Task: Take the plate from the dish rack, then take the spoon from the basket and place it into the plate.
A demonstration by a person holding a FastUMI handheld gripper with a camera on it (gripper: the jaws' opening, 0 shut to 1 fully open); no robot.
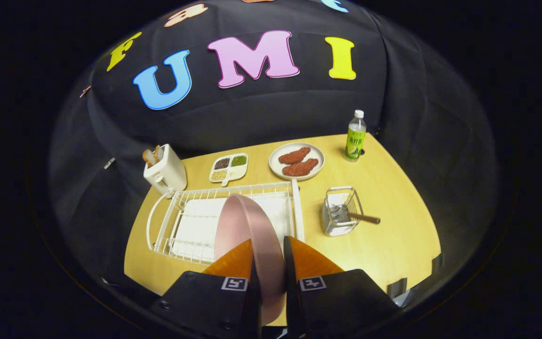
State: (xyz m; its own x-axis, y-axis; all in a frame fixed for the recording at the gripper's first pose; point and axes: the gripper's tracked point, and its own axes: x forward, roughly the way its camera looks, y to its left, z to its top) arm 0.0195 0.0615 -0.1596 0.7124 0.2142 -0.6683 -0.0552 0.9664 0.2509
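Gripper [269,245]: the two fingers are closed down to a narrow gap with the rim of the pink plate [252,226] pinched between them, both fingers pressing on it. Plate held on edge, roughly upright, tilted a little; its upper part rises ahead of the fingertips and its lower edge runs down between the finger bases.

Plate sits in front of the white wire dish rack [177,212], overlapping the rack's right half. Whether it touches the rack's wires cannot be told. Rack stands on the left part of the wooden table [393,245], with a white mat or tray inside it.

Spoon [358,217]: in the small wire basket [341,212], right of the rack, near the middle of the table. Bowl end down inside the basket, brown handle leaning out over the basket's right rim.

Far edge of table, left to right: white toaster [165,170] with bread slices [153,155] sticking up, at the far left corner; white divided dish [228,168] with four small compartments of dark, green and pale contents; white plate [297,161] carrying two reddish-brown pieces of food; clear bottle [355,136] with a green label and white cap near the far right corner.
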